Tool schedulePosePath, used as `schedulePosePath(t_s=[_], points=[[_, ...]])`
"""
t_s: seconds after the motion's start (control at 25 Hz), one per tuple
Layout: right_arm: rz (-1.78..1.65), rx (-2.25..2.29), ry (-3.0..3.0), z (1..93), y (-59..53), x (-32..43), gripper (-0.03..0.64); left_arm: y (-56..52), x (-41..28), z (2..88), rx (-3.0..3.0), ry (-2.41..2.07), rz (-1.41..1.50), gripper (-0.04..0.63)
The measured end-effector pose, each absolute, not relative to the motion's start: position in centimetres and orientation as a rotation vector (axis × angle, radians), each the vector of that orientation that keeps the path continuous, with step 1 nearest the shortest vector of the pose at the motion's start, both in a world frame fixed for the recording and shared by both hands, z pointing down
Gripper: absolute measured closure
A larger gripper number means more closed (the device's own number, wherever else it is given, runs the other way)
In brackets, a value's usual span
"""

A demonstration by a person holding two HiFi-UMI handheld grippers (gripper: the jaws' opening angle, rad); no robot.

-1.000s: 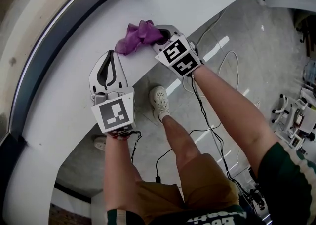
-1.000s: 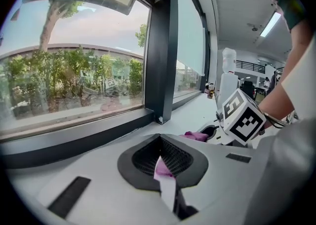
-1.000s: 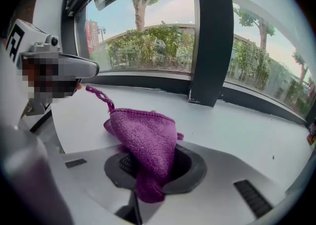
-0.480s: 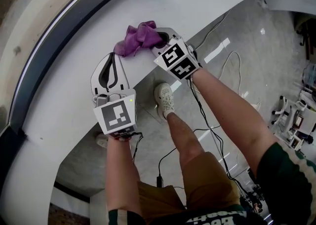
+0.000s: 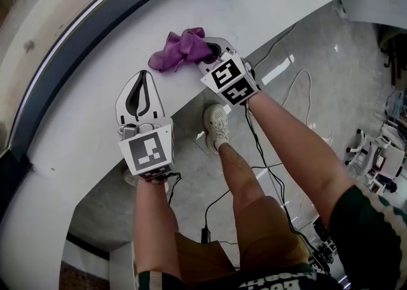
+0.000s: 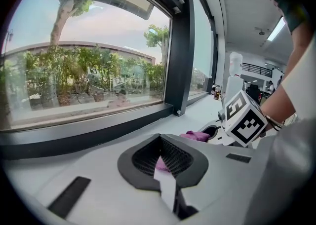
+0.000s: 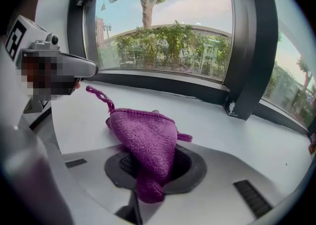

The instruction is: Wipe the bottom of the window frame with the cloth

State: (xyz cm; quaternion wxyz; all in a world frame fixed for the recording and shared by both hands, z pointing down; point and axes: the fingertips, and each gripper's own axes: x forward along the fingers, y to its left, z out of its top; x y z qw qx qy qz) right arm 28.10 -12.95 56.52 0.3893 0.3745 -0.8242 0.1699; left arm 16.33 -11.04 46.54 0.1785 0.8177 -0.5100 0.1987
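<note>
A purple knitted cloth [image 5: 180,48] lies bunched on the white sill, and my right gripper [image 5: 212,49] is shut on its near end. In the right gripper view the cloth [image 7: 145,142] hangs out of the closed jaws and spreads onto the sill. My left gripper [image 5: 138,88] rests shut on the sill to the left of the cloth, holding nothing; in its own view the jaws [image 6: 160,157] meet with the cloth [image 6: 196,135] showing beyond them. The dark window frame bottom [image 5: 95,31] runs along the far side of the sill [image 5: 82,123].
A dark vertical window post [image 7: 247,66] stands at the right on the sill. The sill's near edge drops to a grey floor [image 5: 305,79] with cables and the person's legs and shoe [image 5: 216,126]. More equipment sits at the far right [image 5: 381,155].
The right gripper with the cloth has shifted slightly right along the sill. The left gripper has stayed about where it was.
</note>
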Motion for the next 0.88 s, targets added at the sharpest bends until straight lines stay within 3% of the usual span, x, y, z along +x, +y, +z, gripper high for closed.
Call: schedulePosePath(t_s=[0.88], points=[[0.374, 0.896, -2.134, 56.1, -11.0, 21.8, 0.532, -8.7, 8.5, 46.6, 2.239, -1.519, 0.576, 0.589]])
